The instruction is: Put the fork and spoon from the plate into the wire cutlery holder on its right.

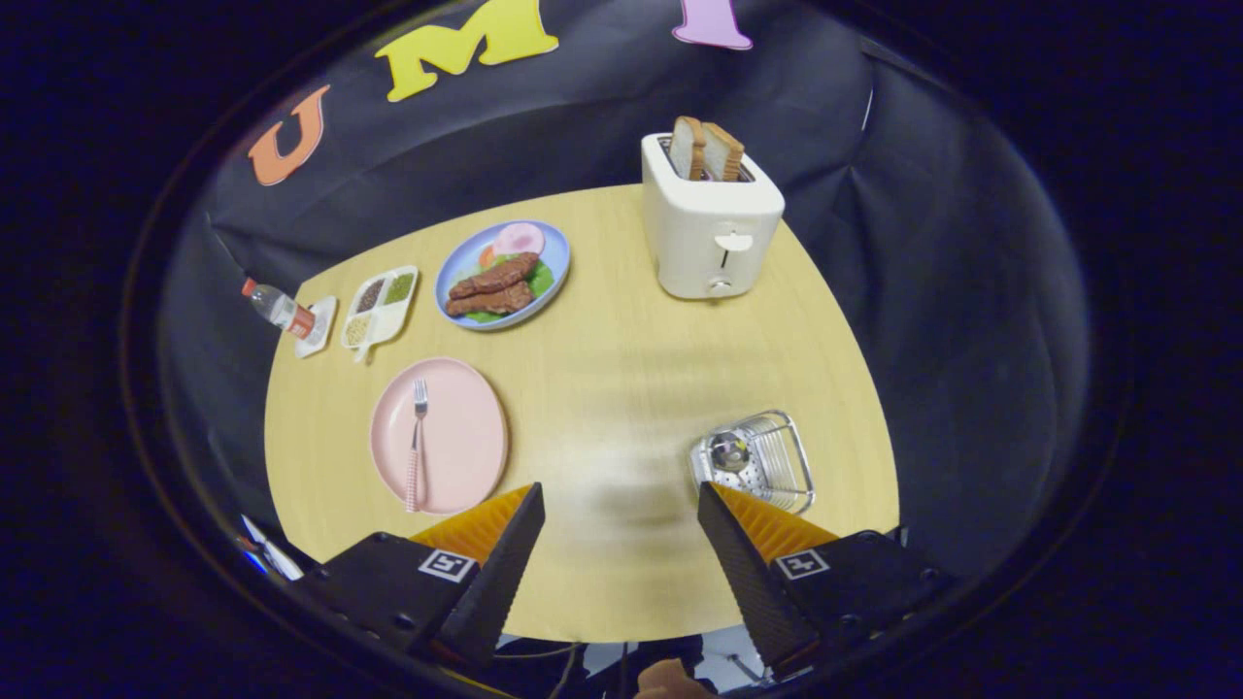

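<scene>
One piece of cutlery is left on the round pale-pink plate point(456, 437): a metal fork with a pink, checked handle point(417, 447), lying flat along the plate's left half with its tines pointing toward the far edge of the round light-wood desk point(621, 388). The plate sits toward the desk's near-left edge, just beyond the claw's left finger. Across from it, near the near-right edge, the rectangular silver wire cutlery holder point(762, 456) stands open-topped just beyond the right finger, and what looks like the shiny bowl of a spoon point(728, 451) shows at its left end, so I judge the spoon is already delivered and the fork is what remains. The claw point(619, 505) hangs above the near edge of the desk with its fingers spread wide and nothing between them, aimed at bare wood between plate and holder; that suits an approach to either side. The fork's thin handle lies flush on the plate, so lifting it will likely call for a low, careful pinch. Farther back stand a white toaster with two bread slices point(709, 223) and a blue plate of food point(502, 275), well apart from the work.
</scene>
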Demonstrator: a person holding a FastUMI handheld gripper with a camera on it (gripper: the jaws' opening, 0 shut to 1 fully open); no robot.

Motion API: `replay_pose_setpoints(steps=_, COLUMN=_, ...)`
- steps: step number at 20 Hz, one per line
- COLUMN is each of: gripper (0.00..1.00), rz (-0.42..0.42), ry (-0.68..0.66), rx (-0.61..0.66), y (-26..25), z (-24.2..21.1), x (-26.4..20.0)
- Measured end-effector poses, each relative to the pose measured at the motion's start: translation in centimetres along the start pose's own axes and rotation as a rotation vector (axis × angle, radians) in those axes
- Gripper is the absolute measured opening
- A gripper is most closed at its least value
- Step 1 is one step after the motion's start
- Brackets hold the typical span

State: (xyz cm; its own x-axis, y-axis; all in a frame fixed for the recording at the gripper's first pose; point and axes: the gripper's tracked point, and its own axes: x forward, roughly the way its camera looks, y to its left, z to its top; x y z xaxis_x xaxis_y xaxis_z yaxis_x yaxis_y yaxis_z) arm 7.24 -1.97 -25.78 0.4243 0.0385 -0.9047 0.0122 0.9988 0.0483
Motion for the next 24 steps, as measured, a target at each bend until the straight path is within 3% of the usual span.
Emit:
replay_pose_setpoints(steps=4, gripper=0.97, rz=0.029, ry=0.000, rx=-0.019, y=5.2, z=-0.8, x=0.9)
replay_pose_setpoints(steps=9, gripper=0.97, rz=0.049, ry=-0.033, rx=-0.145, y=11.8, z=-1.9, x=2.4)
replay_pose_setpoints(steps=14, gripper=0.97, rz=0.074, ry=-0.045, rx=-0.140, y=17.4, z=-3.3, x=5.6)
replay_pose_setpoints(steps=24, gripper=0.95, rz=0.036, ry=-0.186, rx=-0.160, y=22.0, z=-3.3, x=12.6)
